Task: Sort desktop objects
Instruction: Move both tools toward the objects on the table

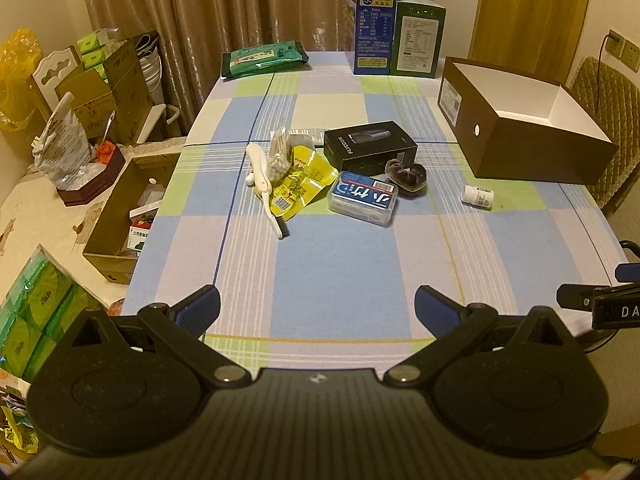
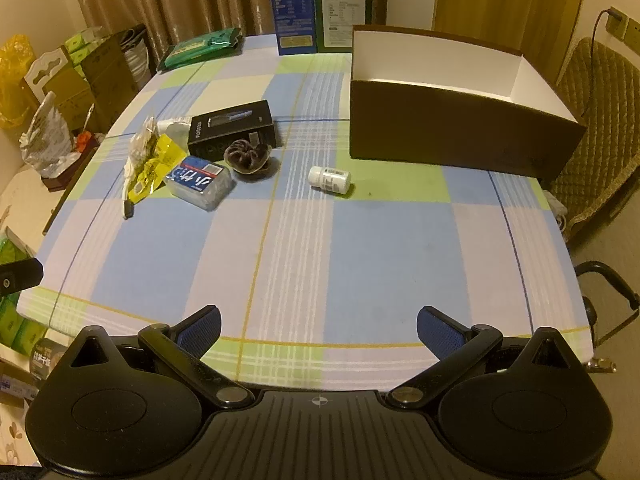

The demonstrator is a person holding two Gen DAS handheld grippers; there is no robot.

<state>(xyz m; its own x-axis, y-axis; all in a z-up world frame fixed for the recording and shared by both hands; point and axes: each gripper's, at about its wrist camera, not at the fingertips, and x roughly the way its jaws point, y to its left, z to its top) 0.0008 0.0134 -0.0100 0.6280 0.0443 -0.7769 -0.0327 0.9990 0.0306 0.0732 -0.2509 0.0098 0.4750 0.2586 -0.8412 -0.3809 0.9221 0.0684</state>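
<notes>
Right hand-held gripper (image 2: 319, 327) short of bottle (image 2: 329, 178)

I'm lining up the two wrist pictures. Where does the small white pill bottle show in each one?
Left wrist: the white pill bottle lies on its side right of centre, just below the brown open box.
Right wrist: it lies near the centre, left of and below that box.
Shared landmark: the dark scrunchie to the bottle's left.

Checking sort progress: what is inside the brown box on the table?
The brown box shows only bare white inner walls in both views; nothing visible inside. Its floor is hidden behind the near wall, so low items cannot be ruled out.
</notes>
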